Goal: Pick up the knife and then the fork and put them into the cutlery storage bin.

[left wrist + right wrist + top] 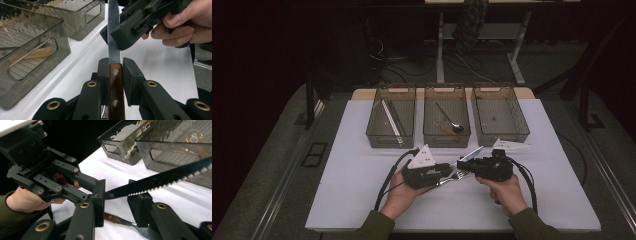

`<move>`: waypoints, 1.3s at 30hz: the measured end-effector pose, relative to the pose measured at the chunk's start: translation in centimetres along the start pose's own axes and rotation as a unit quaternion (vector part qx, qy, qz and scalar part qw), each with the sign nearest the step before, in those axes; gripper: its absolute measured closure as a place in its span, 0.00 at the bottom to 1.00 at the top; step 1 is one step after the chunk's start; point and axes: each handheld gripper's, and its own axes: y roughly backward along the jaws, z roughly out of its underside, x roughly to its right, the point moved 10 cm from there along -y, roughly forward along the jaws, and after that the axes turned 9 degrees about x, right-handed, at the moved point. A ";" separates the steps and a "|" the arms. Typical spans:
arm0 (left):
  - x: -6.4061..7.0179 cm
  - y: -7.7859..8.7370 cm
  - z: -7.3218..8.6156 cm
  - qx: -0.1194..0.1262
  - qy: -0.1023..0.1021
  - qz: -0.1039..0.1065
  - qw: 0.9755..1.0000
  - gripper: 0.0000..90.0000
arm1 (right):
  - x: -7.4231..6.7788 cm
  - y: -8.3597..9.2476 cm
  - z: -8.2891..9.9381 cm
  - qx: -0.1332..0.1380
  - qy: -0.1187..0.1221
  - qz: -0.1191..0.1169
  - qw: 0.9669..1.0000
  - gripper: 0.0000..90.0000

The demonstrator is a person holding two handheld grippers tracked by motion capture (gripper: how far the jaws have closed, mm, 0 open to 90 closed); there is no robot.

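Wood-handled knife clenched in left claw, blade between unclenched right claw, fork beneath.

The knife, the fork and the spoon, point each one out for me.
knife (113,37), left gripper view, on the steel blade above the wooden handle.
fork (130,223), right gripper view, on the metal neck lying on the table.
spoon (457,127), high view, on the bowl, in the middle bin.

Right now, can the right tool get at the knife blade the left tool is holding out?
Probably yes: the left tool clamps the wooden handle, the knife blade already lies between the right tool's jaws, nothing blocking.
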 end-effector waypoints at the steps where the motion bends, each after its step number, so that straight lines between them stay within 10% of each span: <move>1: 0.1 -0.1 0.0 0.001 0.000 0.003 1.000 0.85 | -0.1 0.0 -0.1 0.001 0.001 -0.001 1.000 0.79; 21: 0.8 -0.9 0.1 0.010 0.017 0.027 0.999 0.83 | -1.9 0.1 -1.3 -0.004 0.056 -0.032 0.998 0.99; 39: -1.1 2.0 1.9 -0.008 0.029 0.016 0.999 0.54 | 0.0 2.3 -2.7 -0.022 0.090 0.029 0.995 0.99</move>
